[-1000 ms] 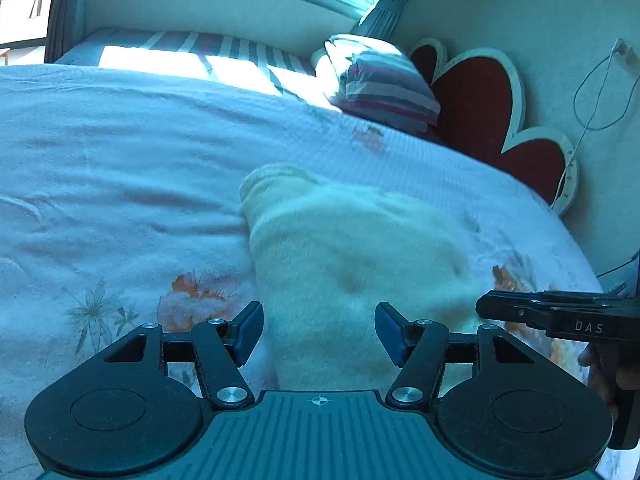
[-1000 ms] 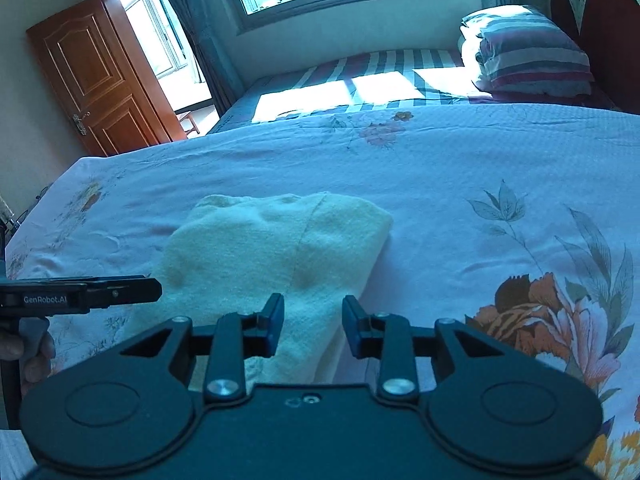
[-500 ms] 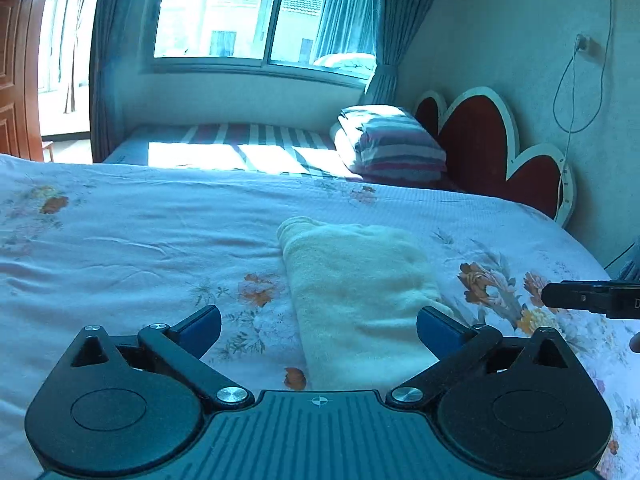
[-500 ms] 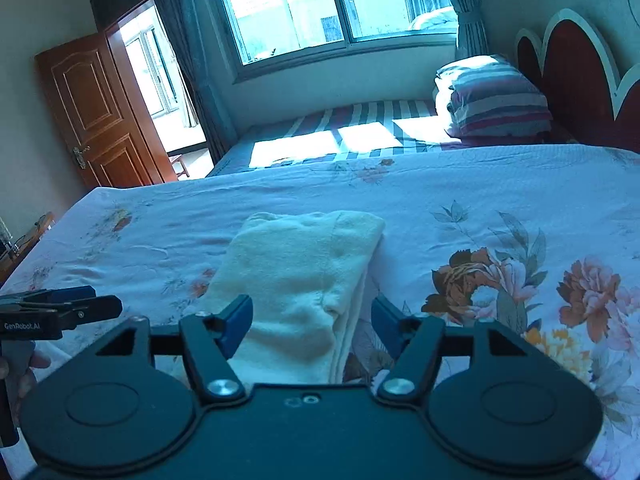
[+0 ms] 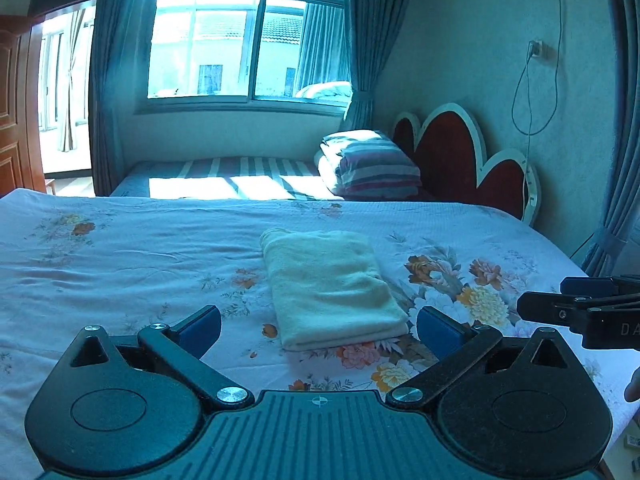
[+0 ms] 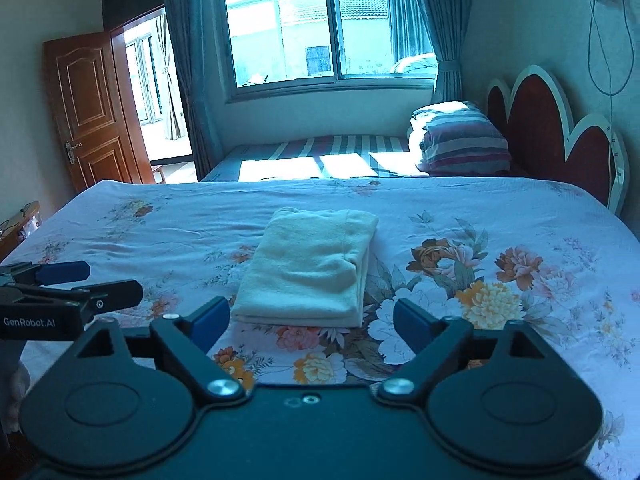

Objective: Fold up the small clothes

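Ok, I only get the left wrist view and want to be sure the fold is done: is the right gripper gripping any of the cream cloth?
Observer: No. The right gripper is open, its fingers wide apart and clamping nothing; the folded cloth lies flat on the bedsheet.
Operator: I can't see the cloth's right side. Is it tidy?
Observer: In the right wrist view the layer edges stack along that side, roughly lined up.
Operator: Where is my left gripper from there?
Observer: The left gripper is off to the left of the cloth, clear of it.
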Demonstrator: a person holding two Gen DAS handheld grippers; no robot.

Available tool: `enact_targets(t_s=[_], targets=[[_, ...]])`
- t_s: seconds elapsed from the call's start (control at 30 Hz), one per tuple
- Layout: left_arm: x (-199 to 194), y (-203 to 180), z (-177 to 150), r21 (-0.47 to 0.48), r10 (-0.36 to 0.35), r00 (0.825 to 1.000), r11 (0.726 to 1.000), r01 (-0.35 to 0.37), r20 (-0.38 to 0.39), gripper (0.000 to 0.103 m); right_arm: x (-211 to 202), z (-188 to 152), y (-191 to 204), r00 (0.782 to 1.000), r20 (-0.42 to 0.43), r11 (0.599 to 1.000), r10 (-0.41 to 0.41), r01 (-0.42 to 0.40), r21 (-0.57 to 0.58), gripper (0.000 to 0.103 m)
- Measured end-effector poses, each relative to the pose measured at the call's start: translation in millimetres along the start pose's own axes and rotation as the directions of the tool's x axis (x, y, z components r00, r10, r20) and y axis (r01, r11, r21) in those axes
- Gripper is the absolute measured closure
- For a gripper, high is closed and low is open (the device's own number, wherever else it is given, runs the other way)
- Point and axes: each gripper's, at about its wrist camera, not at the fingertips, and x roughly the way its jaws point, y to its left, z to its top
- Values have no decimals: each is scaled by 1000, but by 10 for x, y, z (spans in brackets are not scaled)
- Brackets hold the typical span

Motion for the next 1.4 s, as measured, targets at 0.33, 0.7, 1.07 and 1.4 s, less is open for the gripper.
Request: enact_targets(t_s=[0.33, 0.7, 1.07, 1.4], targets=[[-496, -343, -277, -16, 69, 998, 997, -69, 4, 0, -386, -198, -44, 999, 39, 1000, -9, 10, -17, 13], [-872, -779, -309, -22, 113, 992, 993, -112, 62, 0, -815, -356, -242, 997, 71, 999, 5, -2, -37, 13], [-967, -861, -321, -33, 131, 988, 991, -129, 78, 0, -936, -350, -264, 994, 101, 998, 42, -36, -56, 13], [-955, -894, -295, -23, 105, 991, 994, -104, 87, 0, -994, -364, -321, 994, 109, 999, 10, -5, -47, 13]])
